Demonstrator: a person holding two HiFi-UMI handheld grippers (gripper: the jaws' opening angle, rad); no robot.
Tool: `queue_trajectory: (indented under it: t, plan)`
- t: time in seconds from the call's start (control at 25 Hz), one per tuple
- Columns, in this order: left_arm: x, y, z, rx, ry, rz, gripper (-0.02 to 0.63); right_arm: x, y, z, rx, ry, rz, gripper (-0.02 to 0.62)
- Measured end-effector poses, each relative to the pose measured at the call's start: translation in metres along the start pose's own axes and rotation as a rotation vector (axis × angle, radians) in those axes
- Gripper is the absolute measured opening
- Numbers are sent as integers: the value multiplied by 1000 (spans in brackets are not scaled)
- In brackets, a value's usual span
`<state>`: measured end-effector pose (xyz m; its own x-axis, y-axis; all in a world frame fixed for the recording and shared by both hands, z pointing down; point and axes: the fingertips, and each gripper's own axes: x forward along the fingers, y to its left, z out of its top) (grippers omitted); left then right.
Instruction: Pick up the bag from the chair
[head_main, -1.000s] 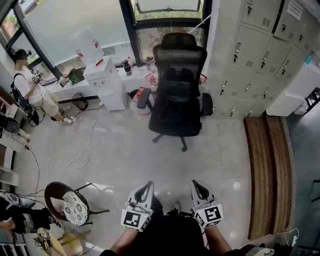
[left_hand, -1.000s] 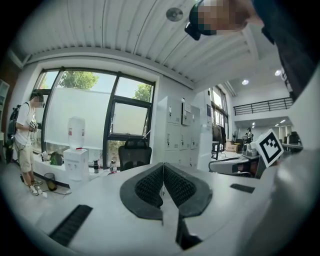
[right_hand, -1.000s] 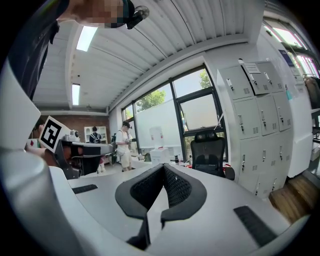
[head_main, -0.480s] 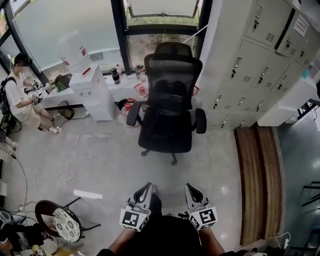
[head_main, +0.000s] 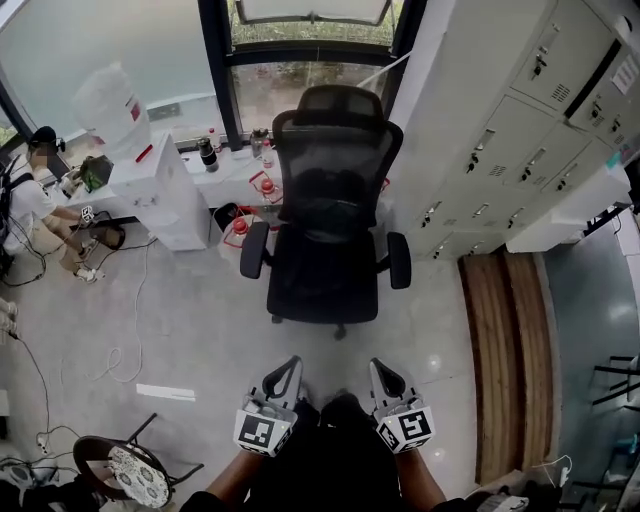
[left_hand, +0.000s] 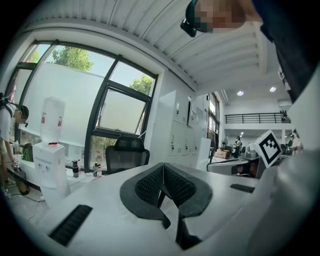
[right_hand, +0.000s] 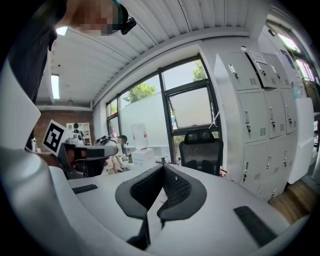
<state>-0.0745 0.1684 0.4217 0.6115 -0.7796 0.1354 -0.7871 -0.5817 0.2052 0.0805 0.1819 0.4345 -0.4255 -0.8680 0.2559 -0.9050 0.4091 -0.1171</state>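
Observation:
A black mesh office chair (head_main: 325, 230) stands in front of the window, facing me, in the head view. A dark shape (head_main: 330, 190) rests on its seat against the backrest; it is hard to tell apart from the black chair. Both grippers are held low and close to my body, well short of the chair. My left gripper (head_main: 285, 372) is shut with nothing in it, its pads meeting at the tips (left_hand: 162, 166). My right gripper (head_main: 380, 372) is likewise shut and empty (right_hand: 163, 167). The chair (left_hand: 127, 155) shows small and far in the left gripper view, and the chair (right_hand: 201, 152) also appears beyond the right jaws.
A white water dispenser (head_main: 150, 180) stands left of the chair, grey lockers (head_main: 520, 130) to its right. A wooden bench (head_main: 505, 350) runs along the right. A person (head_main: 30, 190) sits at far left. A round stool (head_main: 135, 472) and floor cables (head_main: 120, 350) lie at lower left.
The chair has come nearer and lower in the head view as I walked towards it. Both grippers have stayed shut and low in front of me.

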Motion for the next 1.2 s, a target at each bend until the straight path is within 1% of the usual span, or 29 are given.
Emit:
queue_trajectory:
  t: [0.12, 0.32, 0.44, 0.6, 0.72, 0.84, 1.0, 1.2]
  plan:
    - [26, 17, 3, -23, 7, 4, 3, 28, -19, 6, -2, 17, 0, -8]
    - [81, 37, 2, -28, 30, 13, 3, 73, -57, 3, -15, 33, 9, -8]
    - [117, 49, 7, -32, 36, 38, 3, 103, -80, 7, -23, 50, 38, -8]
    - [163, 58, 10, -43, 29, 68, 3, 137, -113, 16, -36, 39, 81, -8]
    - [188, 67, 15, -32, 19, 103, 3, 162, -138, 23, -44, 39, 93, -8]
    - [207, 82, 13, -26, 40, 130, 3, 186, -155, 29, -43, 47, 99, -8]
    - [237, 106, 7, -34, 62, 132, 3, 218, -178, 28, -45, 67, 93, -8]
    - [279, 155, -3, -55, 94, 145, 3, 267, -200, 22, -29, 101, 62, -8]
